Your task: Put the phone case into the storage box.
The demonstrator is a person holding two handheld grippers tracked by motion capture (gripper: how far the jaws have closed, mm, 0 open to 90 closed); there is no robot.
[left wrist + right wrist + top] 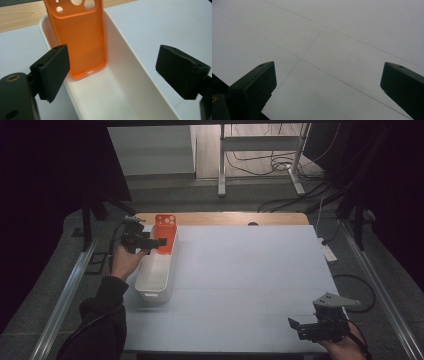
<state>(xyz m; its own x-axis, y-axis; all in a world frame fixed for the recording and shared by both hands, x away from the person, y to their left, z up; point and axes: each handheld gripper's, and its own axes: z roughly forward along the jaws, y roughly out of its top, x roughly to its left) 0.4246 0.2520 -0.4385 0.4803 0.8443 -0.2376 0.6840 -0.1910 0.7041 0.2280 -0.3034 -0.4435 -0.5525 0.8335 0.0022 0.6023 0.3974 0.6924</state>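
Note:
An orange phone case [166, 231] [80, 40] stands tilted in the far end of a long white bin [156, 279] [130, 82], leaning on the bin's end wall with its camera cut-outs up. My left gripper [159, 243] [112, 72] hovers over the bin just short of the case, jaws wide apart, nothing between them. My right gripper [296, 329] [328, 87] is at the table's near right corner, open over bare white table.
The white table top [250, 270] has a wooden strip [225, 218] along its far edge. Beyond it are a metal stand [260, 160] and cables on the floor. A power strip [328, 251] lies off the table's right side.

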